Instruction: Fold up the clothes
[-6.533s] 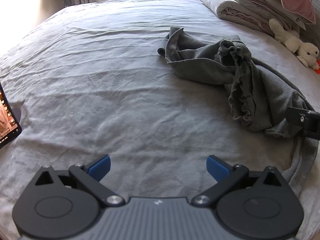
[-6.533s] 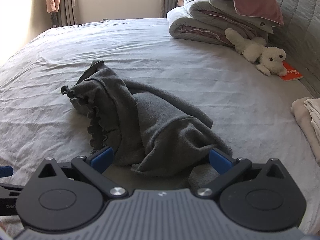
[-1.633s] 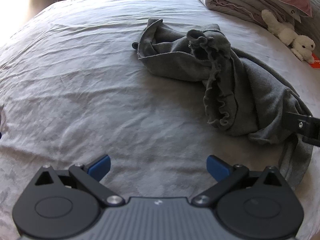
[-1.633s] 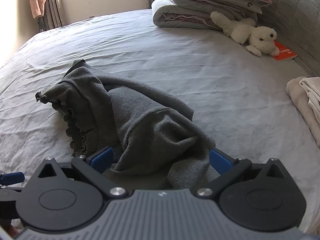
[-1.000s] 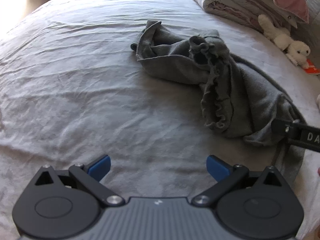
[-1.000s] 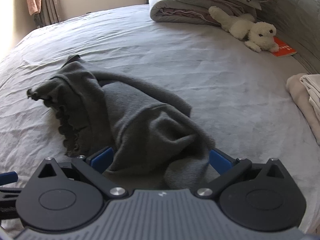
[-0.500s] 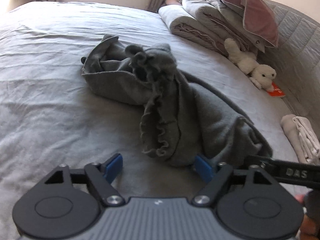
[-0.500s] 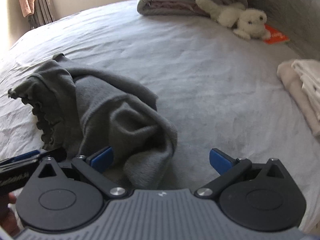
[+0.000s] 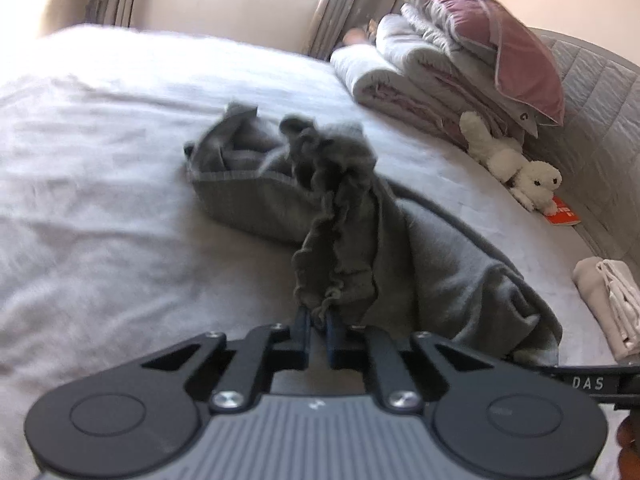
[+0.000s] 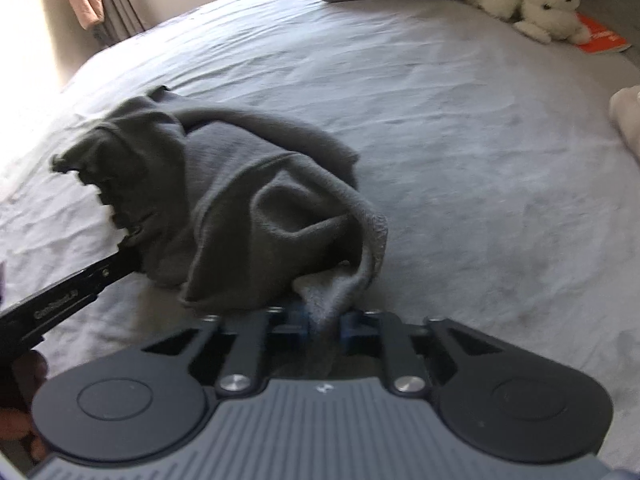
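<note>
My left gripper has its two blue-padded fingers drawn together, clamped on the ruffled edge of the grey garment. My right gripper has its fingers likewise clamped on a thicker fold at the garment's near right corner.

Count: one garment, two grippers, two fingers per gripper.

The garment lies crumpled on the bed, its bulk extending away from both grippers. The ruffled strip runs from the left fingers up to the heap's crest. Beyond it, an open hem faces left.

Pose: both grippers sit low and nearly level over the bed, side by side at the garment's near edge. In the right wrist view the left gripper's arm enters from the lower left and meets the garment's ruffled side. A hand shows partly at that frame's left edge.

Writing: the right gripper's arm reads "DAS" in the left wrist view. The lettering on the left gripper's arm is too blurred to read.

Beyond the garment, to its far right: one stack of folded bedding topped by one pink pillow; one white plush toy; one orange booklet, print illegible. Right of the garment lies one pile of folded pale cloth.
</note>
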A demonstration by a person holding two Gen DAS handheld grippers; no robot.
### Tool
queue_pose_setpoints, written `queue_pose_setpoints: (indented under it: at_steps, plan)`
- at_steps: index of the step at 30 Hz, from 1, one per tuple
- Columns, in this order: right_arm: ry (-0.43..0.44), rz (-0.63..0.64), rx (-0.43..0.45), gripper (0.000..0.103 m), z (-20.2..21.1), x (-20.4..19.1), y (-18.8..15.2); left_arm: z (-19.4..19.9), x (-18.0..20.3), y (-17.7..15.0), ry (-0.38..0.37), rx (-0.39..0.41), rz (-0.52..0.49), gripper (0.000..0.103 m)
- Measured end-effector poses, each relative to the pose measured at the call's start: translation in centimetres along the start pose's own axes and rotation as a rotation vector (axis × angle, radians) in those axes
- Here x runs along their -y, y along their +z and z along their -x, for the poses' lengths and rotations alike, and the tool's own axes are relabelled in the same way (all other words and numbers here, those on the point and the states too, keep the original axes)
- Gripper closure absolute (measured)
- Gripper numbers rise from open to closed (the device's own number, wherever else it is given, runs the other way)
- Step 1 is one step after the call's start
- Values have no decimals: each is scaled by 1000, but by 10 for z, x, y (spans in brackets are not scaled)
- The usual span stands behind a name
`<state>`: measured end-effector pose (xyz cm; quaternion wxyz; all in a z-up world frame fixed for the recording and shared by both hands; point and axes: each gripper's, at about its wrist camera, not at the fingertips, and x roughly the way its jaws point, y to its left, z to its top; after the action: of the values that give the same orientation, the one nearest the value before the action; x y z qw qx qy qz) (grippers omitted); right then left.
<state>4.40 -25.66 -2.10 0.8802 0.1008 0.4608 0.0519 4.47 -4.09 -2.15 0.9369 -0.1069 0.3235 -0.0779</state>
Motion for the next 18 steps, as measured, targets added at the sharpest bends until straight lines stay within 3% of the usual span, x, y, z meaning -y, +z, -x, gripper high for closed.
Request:
queue_pose_setpoints:
  at_steps: [4, 18]
  plan:
    - [62, 16, 15, 91, 10, -8, 0, 15, -5, 10, 65, 56, -37, 96]
    - [483, 122, -67, 92, 24, -77, -7, 60, -50, 49, 324, 215, -61, 97]
